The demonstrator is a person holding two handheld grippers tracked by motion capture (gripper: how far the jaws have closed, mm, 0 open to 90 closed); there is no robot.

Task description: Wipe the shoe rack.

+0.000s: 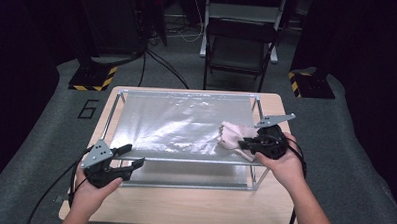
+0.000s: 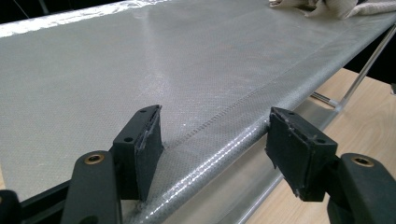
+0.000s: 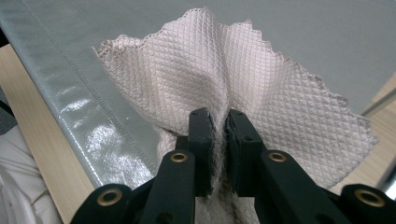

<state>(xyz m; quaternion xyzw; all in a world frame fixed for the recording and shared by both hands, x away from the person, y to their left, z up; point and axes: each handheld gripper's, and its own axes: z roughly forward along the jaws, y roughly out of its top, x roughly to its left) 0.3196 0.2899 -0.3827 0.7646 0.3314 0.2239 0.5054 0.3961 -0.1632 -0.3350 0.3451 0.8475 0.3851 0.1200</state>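
Note:
A pale pink waffle-weave cloth (image 1: 231, 135) lies bunched on the right part of a silvery mesh sheet (image 1: 176, 126) stretched over a metal frame. My right gripper (image 1: 246, 143) is shut on a fold of that cloth (image 3: 205, 88), its two black pads pinching the fabric between them. At the frame's near left corner my left gripper (image 1: 131, 155) stands open, with the sheet's front edge (image 2: 219, 140) running between its jaws and nothing gripped. In the left gripper view a bit of the cloth (image 2: 327, 7) lies at the far top right.
The frame (image 1: 254, 174) stands on a light wooden table (image 1: 193, 204). A folding chair (image 1: 238, 48) and two stands with yellow-black bases (image 1: 92, 78) sit behind the table on grey floor. Cables trail from both grippers.

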